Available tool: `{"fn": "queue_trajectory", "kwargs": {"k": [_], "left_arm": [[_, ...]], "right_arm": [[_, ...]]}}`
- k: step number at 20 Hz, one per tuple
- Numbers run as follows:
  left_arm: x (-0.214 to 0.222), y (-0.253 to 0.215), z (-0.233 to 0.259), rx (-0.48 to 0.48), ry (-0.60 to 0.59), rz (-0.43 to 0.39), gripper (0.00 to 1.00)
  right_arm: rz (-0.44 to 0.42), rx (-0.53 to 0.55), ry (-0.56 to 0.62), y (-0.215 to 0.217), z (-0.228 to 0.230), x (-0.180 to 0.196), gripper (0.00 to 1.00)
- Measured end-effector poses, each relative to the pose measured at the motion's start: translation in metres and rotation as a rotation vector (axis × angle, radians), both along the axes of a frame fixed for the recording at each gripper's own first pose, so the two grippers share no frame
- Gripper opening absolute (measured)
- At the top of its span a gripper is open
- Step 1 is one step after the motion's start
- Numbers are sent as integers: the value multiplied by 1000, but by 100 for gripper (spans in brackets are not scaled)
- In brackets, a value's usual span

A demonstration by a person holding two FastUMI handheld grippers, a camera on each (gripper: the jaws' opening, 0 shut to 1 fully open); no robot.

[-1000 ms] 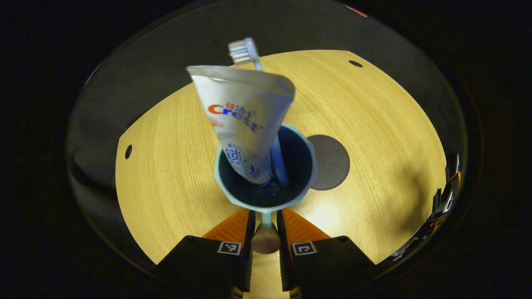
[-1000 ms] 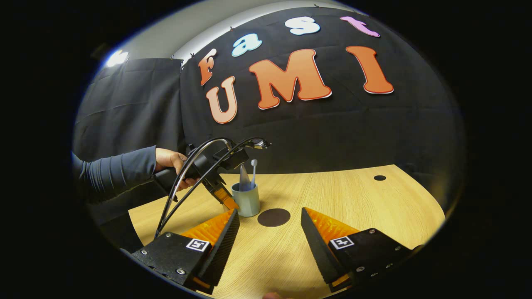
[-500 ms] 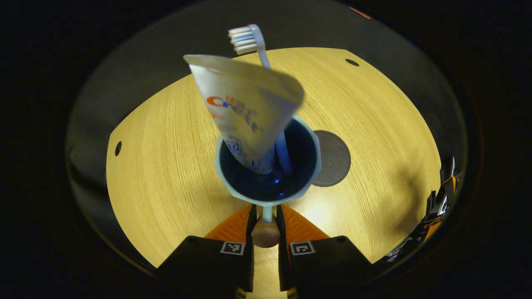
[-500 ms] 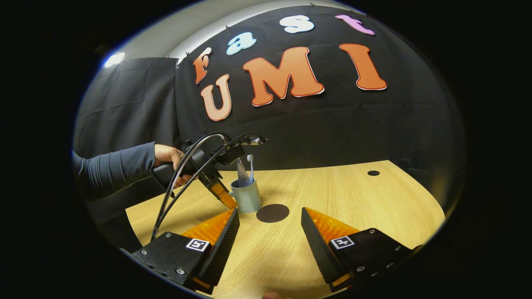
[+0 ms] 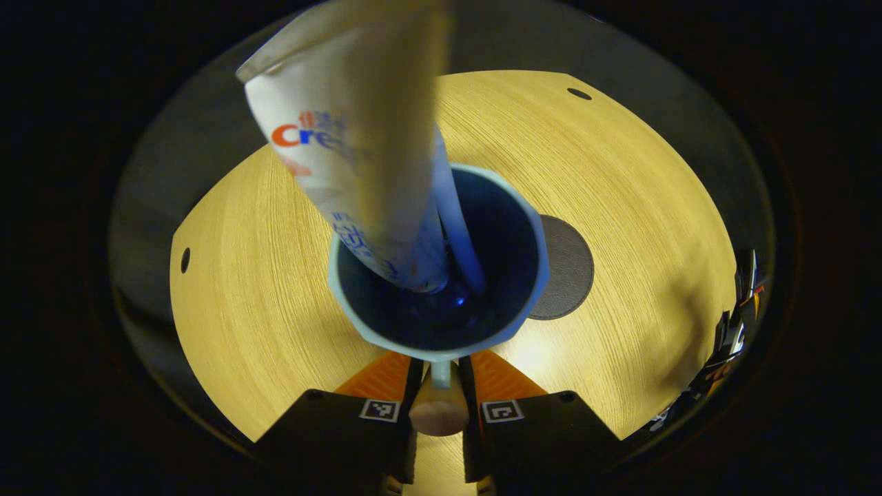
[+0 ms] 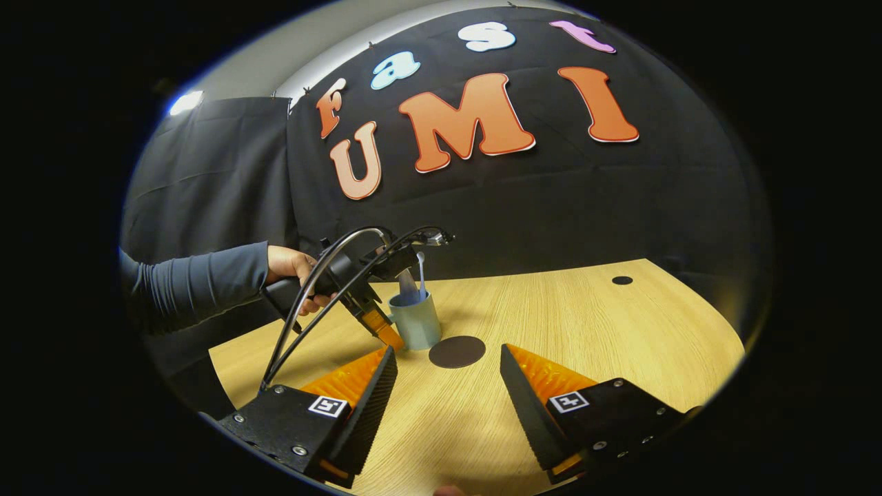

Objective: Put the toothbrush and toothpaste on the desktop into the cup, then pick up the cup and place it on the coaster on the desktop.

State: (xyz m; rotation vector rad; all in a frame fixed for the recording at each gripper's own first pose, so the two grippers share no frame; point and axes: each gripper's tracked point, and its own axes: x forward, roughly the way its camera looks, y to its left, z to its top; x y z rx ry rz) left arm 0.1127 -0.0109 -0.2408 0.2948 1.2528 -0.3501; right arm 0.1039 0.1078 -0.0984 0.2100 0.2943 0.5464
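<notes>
Cup (image 5: 441, 275), toothpaste tube (image 5: 351, 151) and toothbrush (image 5: 458, 234) inside, gripped by handle in left gripper (image 5: 439, 386), tilted above desktop (image 5: 262, 289). Coaster (image 5: 568, 269) just right of cup. Right gripper (image 6: 448, 386) held wide, idle.

One cup (image 5: 441, 275), one toothbrush (image 5: 455, 234), one toothpaste (image 5: 351, 158), one coaster (image 5: 568, 269).

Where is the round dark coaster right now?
In the right gripper view, the coaster lies flat on the desktop, just right of the cup that the left gripper holds.
</notes>
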Motion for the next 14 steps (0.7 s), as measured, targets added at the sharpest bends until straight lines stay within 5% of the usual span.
{"fn": "queue_trajectory", "kwargs": {"k": [7, 14], "left_arm": [[26, 16, -3, -6, -74, 42, 27], [59, -19, -9, -36, -111, 21, 25]], "right_arm": [[-25, 18, 3, -7, 0, 6, 91], [-54, 51, 10, -15, 5, 7, 92]]}}
